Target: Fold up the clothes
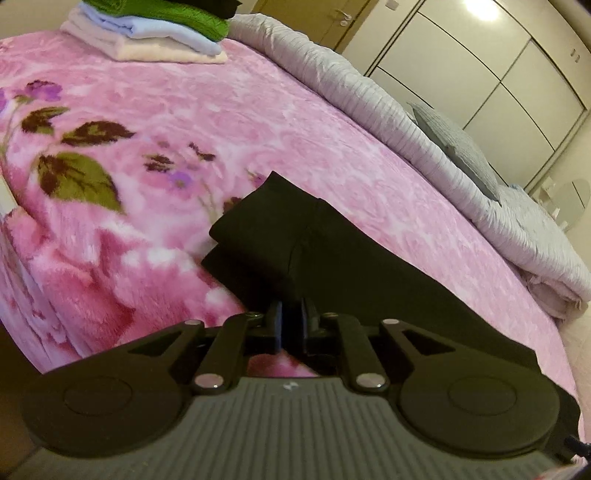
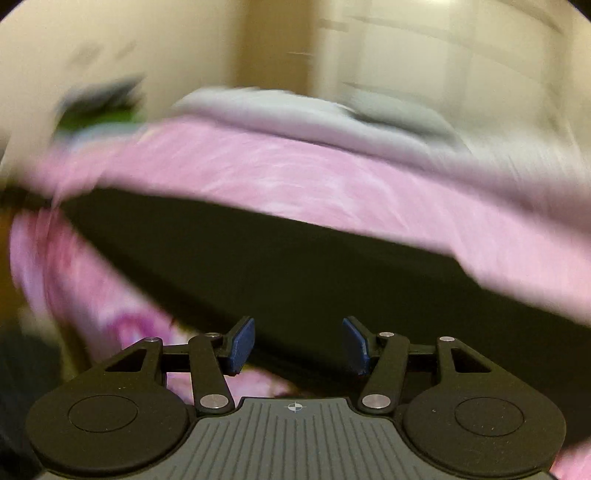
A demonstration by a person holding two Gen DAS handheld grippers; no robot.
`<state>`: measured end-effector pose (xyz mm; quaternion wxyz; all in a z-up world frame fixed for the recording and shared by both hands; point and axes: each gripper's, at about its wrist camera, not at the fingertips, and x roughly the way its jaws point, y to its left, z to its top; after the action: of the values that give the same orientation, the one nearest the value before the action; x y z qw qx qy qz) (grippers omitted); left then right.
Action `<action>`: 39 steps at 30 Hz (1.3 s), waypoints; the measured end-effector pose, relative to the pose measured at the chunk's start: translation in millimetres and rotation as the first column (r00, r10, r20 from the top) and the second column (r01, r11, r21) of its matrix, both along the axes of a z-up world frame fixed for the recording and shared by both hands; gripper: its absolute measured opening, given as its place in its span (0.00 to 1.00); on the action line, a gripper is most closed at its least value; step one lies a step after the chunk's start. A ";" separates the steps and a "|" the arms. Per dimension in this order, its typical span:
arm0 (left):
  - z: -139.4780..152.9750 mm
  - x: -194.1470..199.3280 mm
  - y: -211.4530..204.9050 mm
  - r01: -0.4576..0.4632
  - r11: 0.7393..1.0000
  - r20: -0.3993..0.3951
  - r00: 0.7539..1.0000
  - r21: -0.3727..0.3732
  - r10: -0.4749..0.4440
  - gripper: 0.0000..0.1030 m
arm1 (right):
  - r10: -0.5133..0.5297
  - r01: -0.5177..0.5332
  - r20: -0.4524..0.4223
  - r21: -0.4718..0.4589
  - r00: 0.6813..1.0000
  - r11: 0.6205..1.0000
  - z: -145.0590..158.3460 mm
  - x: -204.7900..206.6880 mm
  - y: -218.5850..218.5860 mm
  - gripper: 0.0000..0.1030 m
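**Me:** Ribbed grey housing fills the bottom of both wrist views, so that is nearest. On my left gripper [image 1: 291,317] the blue pads sit nearly together with a fold of the black garment [image 1: 295,251] pinched between them. I read that as clamped on the cloth, though black cloth against black linkage makes the contact line hard to see.

**Partner:** And the right?

**Me:** My right gripper [image 2: 298,345] has its jaws standing wide apart, nothing between the pads. The black garment [image 2: 295,273] lies just beyond the fingertips; whether a pad brushes it I cannot tell, because that whole view is smeared with blur.

**Partner:** Which way does the garment run?

**Me:** In the left view it stretches from a doubled-over end at centre frame down toward the lower right, where my own housing cuts it off. Its long axis follows the near edge of the bed. In the right view it is a dark band running from upper left to lower right, both ends lost off the frame.

**Partner:** What is it resting on?

**Me:** It rests on the pink flowered blanket [image 1: 221,122]. Farther out, a stack of folded towels [image 1: 155,33] sits at the far corner, its top cropped. A bunched grey quilt [image 1: 406,122] lines the far side, with pale cupboard doors [image 1: 498,66] behind.
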<state>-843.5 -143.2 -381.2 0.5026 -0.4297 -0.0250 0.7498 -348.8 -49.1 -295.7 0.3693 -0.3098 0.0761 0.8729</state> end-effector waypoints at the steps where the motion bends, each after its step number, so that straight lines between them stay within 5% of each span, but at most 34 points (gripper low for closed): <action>1: 0.1 0.0 -0.2 -0.001 1.000 0.001 1.000 -0.001 0.001 0.09 | 0.059 -0.063 0.068 0.056 0.996 0.996 -3.1 -14.4 -6.9 0.55; 6: 0.3 -0.8 -1.0 0.008 1.000 0.004 1.000 -0.003 -0.008 0.09 | 0.212 -0.278 0.302 0.196 0.930 0.941 -25.9 -49.9 -23.6 0.48; 17: -2.8 -1.1 0.3 0.028 1.000 0.001 1.000 0.003 -0.028 0.09 | 0.260 -0.457 0.545 0.264 0.797 0.850 -73.9 -68.1 -23.7 0.39; 19: -2.2 -0.7 0.1 0.034 0.999 -0.005 0.999 0.004 -0.034 0.05 | 0.275 -0.478 0.558 0.257 0.783 0.840 -77.2 -69.2 -25.4 0.20; 20: -0.2 0.8 -1.0 0.040 0.999 -0.019 0.999 0.007 -0.039 0.05 | 0.279 -0.476 0.557 0.245 0.783 0.845 -77.5 -67.7 -24.4 0.08; 25: 10.9 8.9 -7.1 0.071 0.997 -0.094 0.993 0.026 -0.068 0.04 | 0.271 -0.437 0.495 0.258 0.826 0.862 -67.0 -60.6 -23.3 0.04; 34: 1.8 9.1 2.5 0.073 0.997 -0.135 0.988 -0.033 -0.076 0.08 | 0.272 -0.398 0.475 0.189 0.837 0.898 -71.2 -65.4 -24.2 0.04; 36: 5.7 6.3 1.0 0.067 0.997 -0.122 0.990 -0.047 -0.072 0.12 | 0.262 -0.361 0.424 0.171 0.867 0.917 -61.0 -62.0 -22.1 0.05; 39: 20.4 13.4 -4.6 0.003 0.993 -0.227 0.973 -0.116 -0.030 0.13 | 0.218 -0.240 0.233 0.072 0.948 0.968 -34.6 -46.4 -5.6 0.05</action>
<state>-830.0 -147.8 -360.7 0.4829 -0.3688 0.0797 0.7902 -395.1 -54.7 -330.3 0.2865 -0.3941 -0.0459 0.8721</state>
